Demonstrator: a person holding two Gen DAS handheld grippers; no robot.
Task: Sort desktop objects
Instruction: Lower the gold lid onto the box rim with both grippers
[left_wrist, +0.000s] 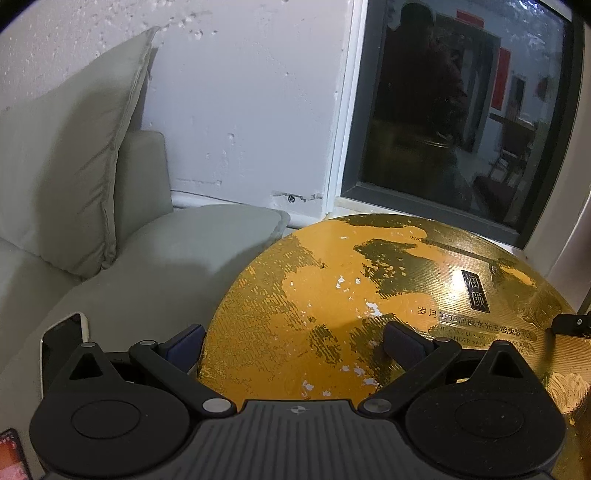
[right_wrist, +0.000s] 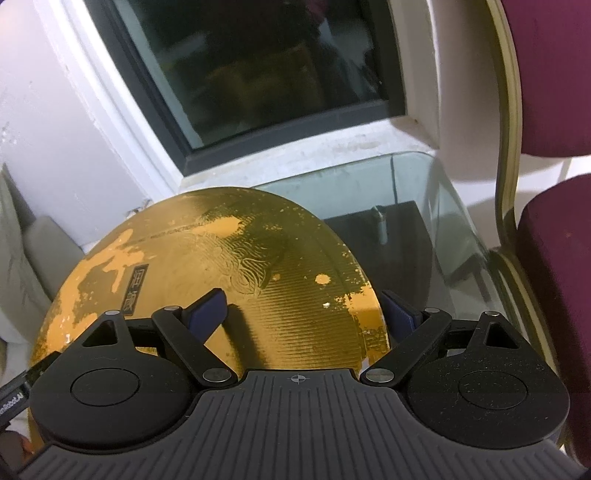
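Note:
A large round gold box (left_wrist: 332, 295) with worn orange patches and a black label fills the lower middle of the left wrist view. My left gripper (left_wrist: 293, 345) is open at its near left rim: the left finger sits off the edge, the right finger rests over the lid. In the right wrist view the same gold box (right_wrist: 229, 266) lies above a glass table (right_wrist: 417, 184). My right gripper (right_wrist: 303, 312) is open, its left finger over the lid and its right finger past the box's right side. I cannot tell whether any pad touches the box.
A grey sofa with a cushion (left_wrist: 66, 155) stands left of the box. A phone in a white case (left_wrist: 64, 338) lies on the sofa, and a lit phone (left_wrist: 11, 458) is at the bottom left. A dark window (left_wrist: 461, 110) is behind, a maroon chair (right_wrist: 554, 240) at right.

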